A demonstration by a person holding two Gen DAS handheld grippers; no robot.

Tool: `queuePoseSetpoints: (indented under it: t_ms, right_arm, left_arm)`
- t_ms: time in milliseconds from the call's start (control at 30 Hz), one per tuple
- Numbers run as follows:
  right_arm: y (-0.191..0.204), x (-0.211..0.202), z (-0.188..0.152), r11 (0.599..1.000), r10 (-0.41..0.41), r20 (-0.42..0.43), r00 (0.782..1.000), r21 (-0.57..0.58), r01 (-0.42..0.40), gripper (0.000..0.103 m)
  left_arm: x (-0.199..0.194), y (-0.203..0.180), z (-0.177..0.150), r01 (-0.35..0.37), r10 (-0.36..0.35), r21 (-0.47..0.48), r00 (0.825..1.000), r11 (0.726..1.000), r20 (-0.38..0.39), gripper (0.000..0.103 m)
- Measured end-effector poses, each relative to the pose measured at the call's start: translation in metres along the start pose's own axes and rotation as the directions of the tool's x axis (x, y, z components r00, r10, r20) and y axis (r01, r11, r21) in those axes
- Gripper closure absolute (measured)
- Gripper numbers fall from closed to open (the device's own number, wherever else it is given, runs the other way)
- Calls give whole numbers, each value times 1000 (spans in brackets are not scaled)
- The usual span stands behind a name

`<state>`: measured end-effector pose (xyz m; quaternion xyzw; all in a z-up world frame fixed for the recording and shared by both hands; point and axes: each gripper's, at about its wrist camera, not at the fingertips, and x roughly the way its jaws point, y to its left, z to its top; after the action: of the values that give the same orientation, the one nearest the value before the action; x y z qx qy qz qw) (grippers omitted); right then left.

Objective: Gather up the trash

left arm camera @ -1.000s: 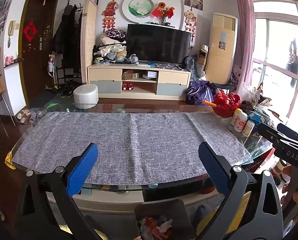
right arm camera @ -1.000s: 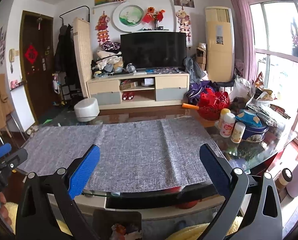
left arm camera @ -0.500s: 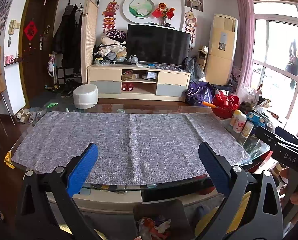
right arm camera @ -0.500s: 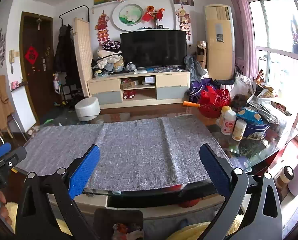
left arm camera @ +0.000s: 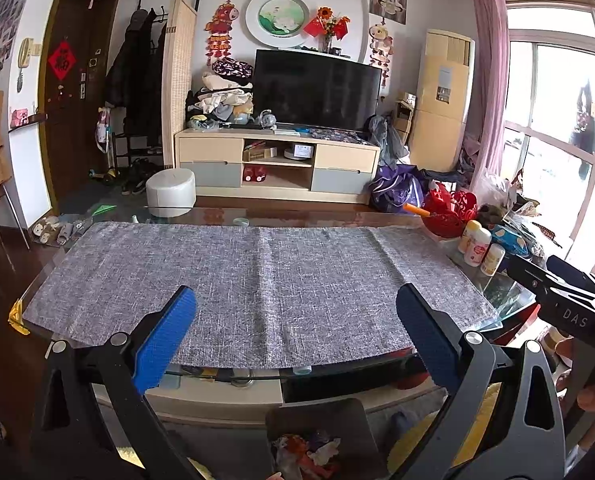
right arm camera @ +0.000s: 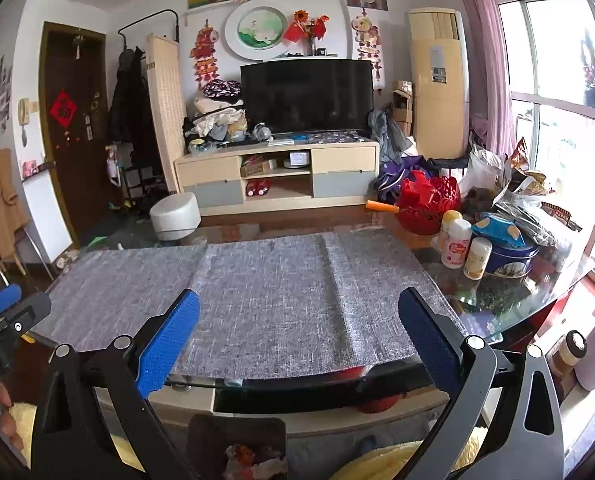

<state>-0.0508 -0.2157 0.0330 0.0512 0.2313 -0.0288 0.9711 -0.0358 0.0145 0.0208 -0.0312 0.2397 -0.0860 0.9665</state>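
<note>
My left gripper (left arm camera: 296, 320): spread wide, holding nothing, above the near edge of the glass counter (left arm camera: 493, 292). My right gripper (right arm camera: 299, 326): likewise spread, holding nothing. Grey cloth (left arm camera: 257, 280): lay flat on the counter. Trash (left arm camera: 309, 454): crumpled scraps in a dark bin (left arm camera: 317, 416) below, between the fingers.

**The room around my work**

Ahead of me a grey cloth (left arm camera: 257, 280) covers most of the glass surface (right arm camera: 497, 312). At its right end stand white bottles (right arm camera: 455, 248), a blue tin (right arm camera: 509, 258) and a red basket (right arm camera: 427, 204). Beyond sit a white stool (left arm camera: 171, 192), the TV stand (left arm camera: 277, 164) and a dark television (left arm camera: 317, 90).
</note>
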Motion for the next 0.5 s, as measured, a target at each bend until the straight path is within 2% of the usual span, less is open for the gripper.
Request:
queuePoseSetpoints:
  t_ms: [500]
  right_arm:
    - [0,1,-3,1000,6,-3,1000,1,-6,3]
  left_arm:
    - [-2,-2,-1,-3,3,-1,1000,1000,1,8]
